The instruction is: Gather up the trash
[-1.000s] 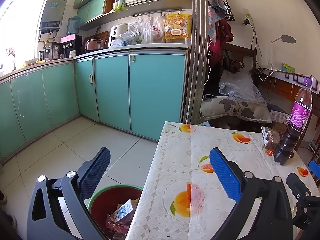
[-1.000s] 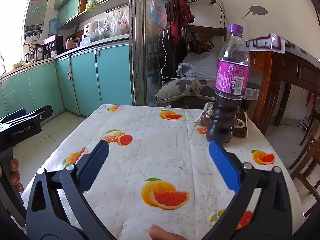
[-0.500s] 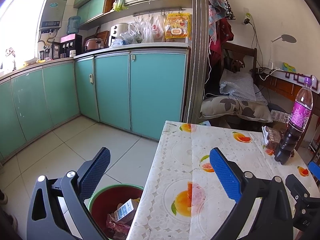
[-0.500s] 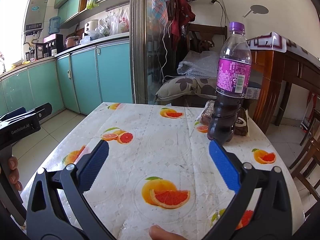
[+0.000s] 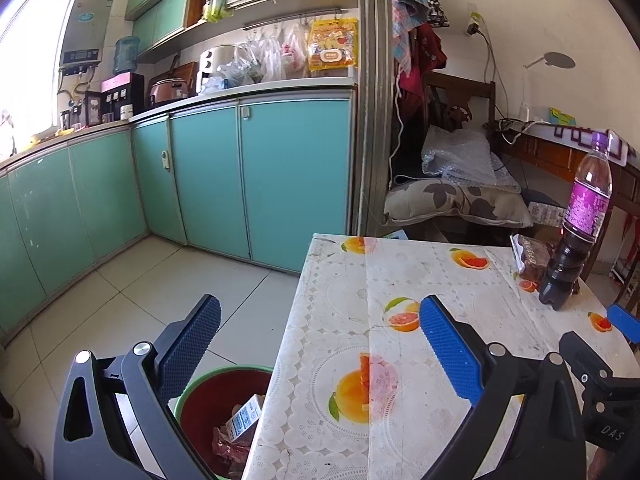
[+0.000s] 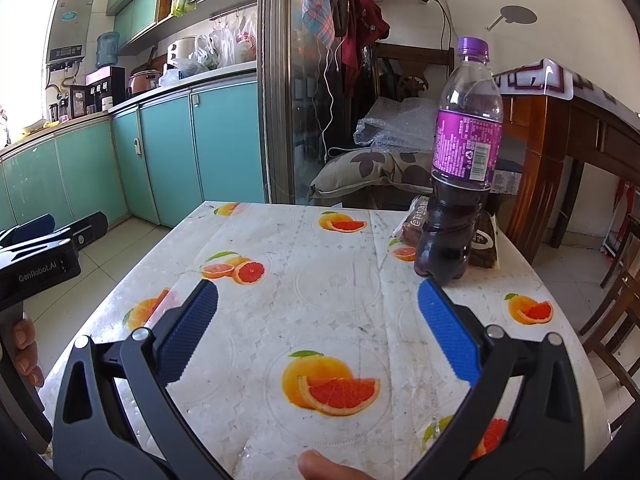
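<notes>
Above the table (image 6: 340, 288), both the left tongs (image 5: 320, 322) and right tongs (image 6: 318, 306) hover level, spread wide, holding nothing.

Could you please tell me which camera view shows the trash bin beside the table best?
The left wrist view. It shows the trash bin on the floor beside the table, with a small carton and red wrapper inside, partly hidden behind the left gripper. The right wrist view does not show the bin at all.

"GenRobot.AI" on left hand-held gripper (image 6: 48, 236), "DAS" on right hand-held gripper (image 5: 608, 420)
</notes>
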Action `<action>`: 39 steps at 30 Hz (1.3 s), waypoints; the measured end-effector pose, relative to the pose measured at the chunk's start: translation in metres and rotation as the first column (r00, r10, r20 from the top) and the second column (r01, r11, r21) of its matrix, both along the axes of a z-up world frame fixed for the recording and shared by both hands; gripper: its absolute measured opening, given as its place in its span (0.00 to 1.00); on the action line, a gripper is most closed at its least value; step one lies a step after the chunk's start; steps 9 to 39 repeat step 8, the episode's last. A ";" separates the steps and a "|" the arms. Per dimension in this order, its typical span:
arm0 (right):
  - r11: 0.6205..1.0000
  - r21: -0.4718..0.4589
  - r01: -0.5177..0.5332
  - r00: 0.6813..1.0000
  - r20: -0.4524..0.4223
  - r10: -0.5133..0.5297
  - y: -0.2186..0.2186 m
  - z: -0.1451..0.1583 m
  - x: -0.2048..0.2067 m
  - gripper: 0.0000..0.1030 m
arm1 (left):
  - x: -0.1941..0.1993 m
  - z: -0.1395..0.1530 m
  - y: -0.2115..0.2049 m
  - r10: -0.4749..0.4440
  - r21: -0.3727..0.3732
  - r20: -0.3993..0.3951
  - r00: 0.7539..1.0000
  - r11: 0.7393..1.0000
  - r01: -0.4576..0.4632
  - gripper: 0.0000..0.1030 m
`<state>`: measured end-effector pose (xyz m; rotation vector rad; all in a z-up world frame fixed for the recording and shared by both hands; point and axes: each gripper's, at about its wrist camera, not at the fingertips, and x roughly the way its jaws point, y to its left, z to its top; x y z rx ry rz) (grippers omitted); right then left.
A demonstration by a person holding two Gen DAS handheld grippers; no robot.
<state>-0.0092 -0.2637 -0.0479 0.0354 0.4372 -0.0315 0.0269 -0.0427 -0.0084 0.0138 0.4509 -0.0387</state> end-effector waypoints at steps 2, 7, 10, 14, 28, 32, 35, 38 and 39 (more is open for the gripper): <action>1.000 0.006 0.011 1.000 -0.027 -0.010 -0.007 -0.001 0.002 0.96 | 0.002 -0.005 -0.010 -0.036 0.001 -0.025 0.999 0.999 0.036 0.93; 0.997 -0.015 0.073 0.961 -0.267 -0.075 -0.047 -0.023 0.027 0.96 | 0.028 -0.040 -0.050 -0.116 -0.041 -0.246 0.962 0.993 0.110 0.93; 0.995 -0.014 0.095 0.948 -0.303 -0.095 -0.057 -0.030 0.031 0.96 | 0.035 -0.049 -0.060 -0.114 -0.032 -0.293 0.949 0.994 0.109 0.93; 0.995 -0.014 0.095 0.948 -0.303 -0.095 -0.057 -0.030 0.031 0.96 | 0.035 -0.049 -0.060 -0.114 -0.032 -0.293 0.949 0.994 0.109 0.93; 0.995 -0.014 0.095 0.948 -0.303 -0.095 -0.057 -0.030 0.031 0.96 | 0.035 -0.049 -0.060 -0.114 -0.032 -0.293 0.949 0.994 0.109 0.93; 0.995 -0.014 0.095 0.948 -0.303 -0.095 -0.057 -0.030 0.031 0.96 | 0.035 -0.049 -0.060 -0.114 -0.032 -0.293 0.949 0.994 0.109 0.93; 0.995 -0.014 0.095 0.948 -0.303 -0.095 -0.057 -0.030 0.031 0.96 | 0.035 -0.049 -0.060 -0.114 -0.032 -0.293 0.949 0.994 0.109 0.93; 0.995 -0.014 0.095 0.948 -0.303 -0.095 -0.057 -0.030 0.031 0.96 | 0.035 -0.049 -0.060 -0.114 -0.032 -0.293 0.949 0.994 0.109 0.93; 0.995 -0.014 0.095 0.948 -0.303 -0.095 -0.057 -0.030 0.031 0.96 | 0.035 -0.049 -0.060 -0.114 -0.032 -0.293 0.949 0.994 0.109 0.93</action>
